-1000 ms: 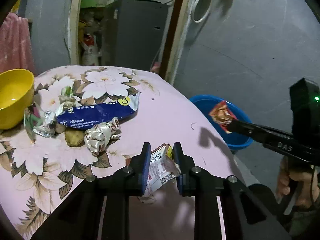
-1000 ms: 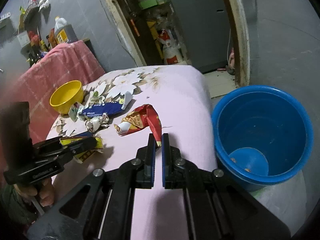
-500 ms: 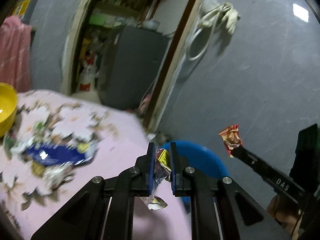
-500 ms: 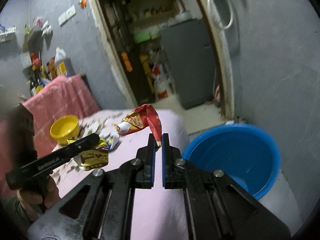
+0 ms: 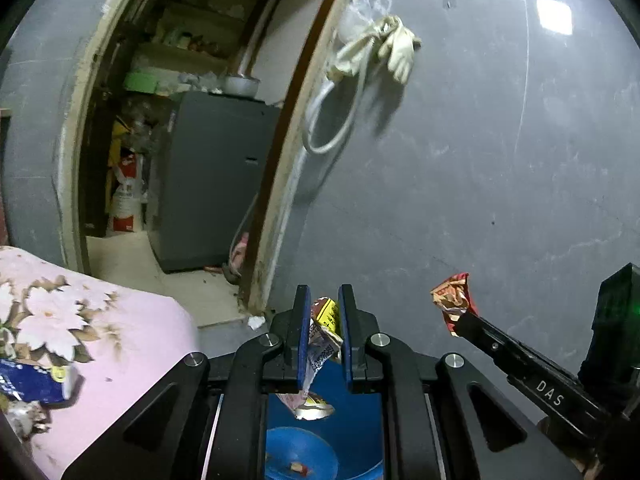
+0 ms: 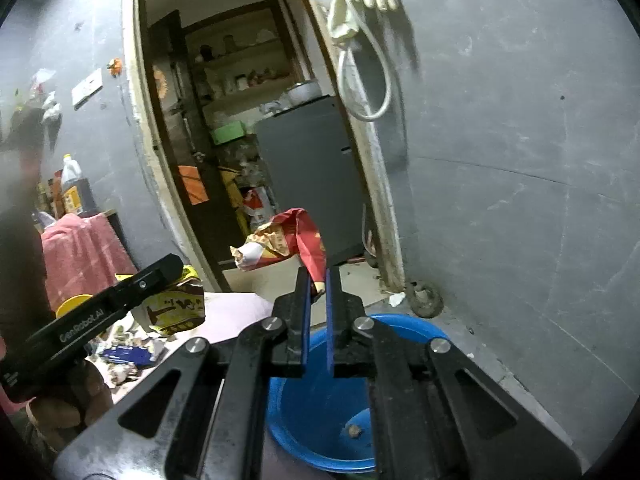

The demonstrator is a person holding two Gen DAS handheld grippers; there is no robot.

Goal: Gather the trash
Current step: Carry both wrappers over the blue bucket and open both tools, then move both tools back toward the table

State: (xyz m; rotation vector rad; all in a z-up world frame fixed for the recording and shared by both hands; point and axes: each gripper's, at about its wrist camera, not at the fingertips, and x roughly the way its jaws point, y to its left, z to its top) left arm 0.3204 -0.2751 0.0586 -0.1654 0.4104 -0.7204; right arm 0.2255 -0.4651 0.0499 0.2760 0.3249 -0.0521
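My left gripper is shut on a crumpled yellow and white wrapper, held above the blue bucket on the floor. It also shows in the right wrist view, with the wrapper. My right gripper is shut on a red snack wrapper, held above the blue bucket. In the left wrist view the right gripper holds the red wrapper at the right.
The pink floral table is at the left with a blue wrapper and more litter. A yellow bowl sits further back. A grey wall, a doorway and a grey cabinet lie ahead.
Both grippers lifted their wrappers off the table and swung right and up, over the blue bucket. The table slid to the left of both views.
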